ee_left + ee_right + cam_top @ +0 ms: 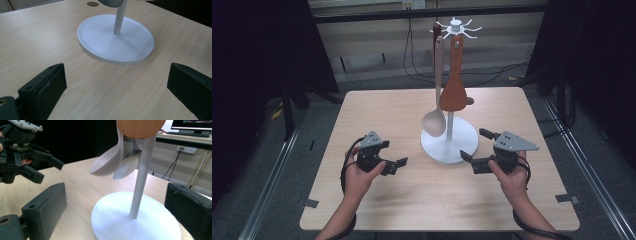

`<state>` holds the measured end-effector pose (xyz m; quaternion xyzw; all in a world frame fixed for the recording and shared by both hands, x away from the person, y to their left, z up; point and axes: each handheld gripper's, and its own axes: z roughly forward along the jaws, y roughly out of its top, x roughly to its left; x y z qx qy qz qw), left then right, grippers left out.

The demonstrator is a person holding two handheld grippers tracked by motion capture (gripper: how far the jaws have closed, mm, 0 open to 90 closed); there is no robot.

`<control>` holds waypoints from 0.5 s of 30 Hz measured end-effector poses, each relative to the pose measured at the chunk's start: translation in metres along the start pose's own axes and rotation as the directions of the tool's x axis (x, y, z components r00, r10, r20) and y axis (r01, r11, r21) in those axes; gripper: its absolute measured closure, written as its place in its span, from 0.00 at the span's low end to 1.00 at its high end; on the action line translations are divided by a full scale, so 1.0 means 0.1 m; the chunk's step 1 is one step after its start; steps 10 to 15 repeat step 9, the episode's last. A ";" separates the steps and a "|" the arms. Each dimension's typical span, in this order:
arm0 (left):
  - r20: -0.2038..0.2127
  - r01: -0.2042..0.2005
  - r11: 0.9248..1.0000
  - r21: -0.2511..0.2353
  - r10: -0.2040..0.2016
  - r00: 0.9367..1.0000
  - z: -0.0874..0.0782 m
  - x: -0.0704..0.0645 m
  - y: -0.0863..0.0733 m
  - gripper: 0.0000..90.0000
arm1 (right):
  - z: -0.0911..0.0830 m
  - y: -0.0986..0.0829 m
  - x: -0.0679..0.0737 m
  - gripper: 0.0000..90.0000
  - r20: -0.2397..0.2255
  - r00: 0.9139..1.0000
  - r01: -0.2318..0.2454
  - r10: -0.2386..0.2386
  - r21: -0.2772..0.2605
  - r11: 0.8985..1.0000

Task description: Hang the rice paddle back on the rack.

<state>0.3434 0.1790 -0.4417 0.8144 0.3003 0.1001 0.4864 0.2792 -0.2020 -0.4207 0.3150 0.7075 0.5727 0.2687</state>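
Observation:
A white utensil stand (450,144) with a round base (116,40) and a thin pole (141,180) stands mid-table. From its top hooks hang a beige spoon (435,120), a brown wooden spatula (453,92) and a third utensil with a dark handle behind them. In the right gripper view the beige spoon (107,160) and a grey spoon bowl (127,163) hang beside the pole, under the spatula blade (140,127). My left gripper (394,154) is open left of the base, empty. My right gripper (474,145) is open at the base's right edge, its jaws either side of the base.
The light wooden table (377,110) has a small round hole (92,3) behind the stand. Cables and a wall socket lie beyond the far edge. Dark curtains flank both sides. The left gripper (48,170) shows open across the table in the right gripper view.

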 end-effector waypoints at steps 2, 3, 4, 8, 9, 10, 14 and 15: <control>-0.002 0.000 1.000 0.001 0.000 1.000 0.00 0.00 0.00 0.02 | 0.00 -0.02 0.00 0.04 -0.006 1.000 0.001 -0.001 0.007 1.000; 0.000 0.004 1.000 0.000 -0.004 1.000 0.01 0.00 -0.01 0.02 | 0.00 -0.03 -0.01 0.04 -0.003 1.000 -0.001 0.001 0.010 1.000; -0.002 0.004 1.000 0.003 -0.004 1.000 0.01 -0.01 -0.01 0.02 | 0.00 -0.04 -0.01 0.04 -0.003 1.000 -0.001 0.001 0.013 1.000; 0.000 -0.005 1.000 0.009 0.005 1.000 0.01 -0.01 0.00 0.02 | 0.00 -0.07 -0.01 0.04 -0.010 1.000 -0.008 0.008 0.027 1.000; 0.001 0.000 1.000 0.000 0.000 1.000 0.01 -0.01 0.00 0.02 | 0.01 -0.08 -0.02 0.04 -0.023 1.000 -0.007 0.007 0.027 1.000; 0.001 0.000 1.000 0.000 0.000 1.000 0.01 -0.01 0.00 0.02 | 0.01 -0.08 -0.02 0.04 -0.023 1.000 -0.007 0.007 0.027 1.000; 0.001 0.000 1.000 0.000 0.000 1.000 0.01 -0.01 0.00 0.02 | 0.01 -0.08 -0.02 0.04 -0.023 1.000 -0.007 0.007 0.027 1.000; 0.001 0.000 1.000 0.000 0.000 1.000 0.01 -0.01 0.00 0.02 | 0.01 -0.08 -0.02 0.04 -0.023 1.000 -0.007 0.007 0.027 1.000</control>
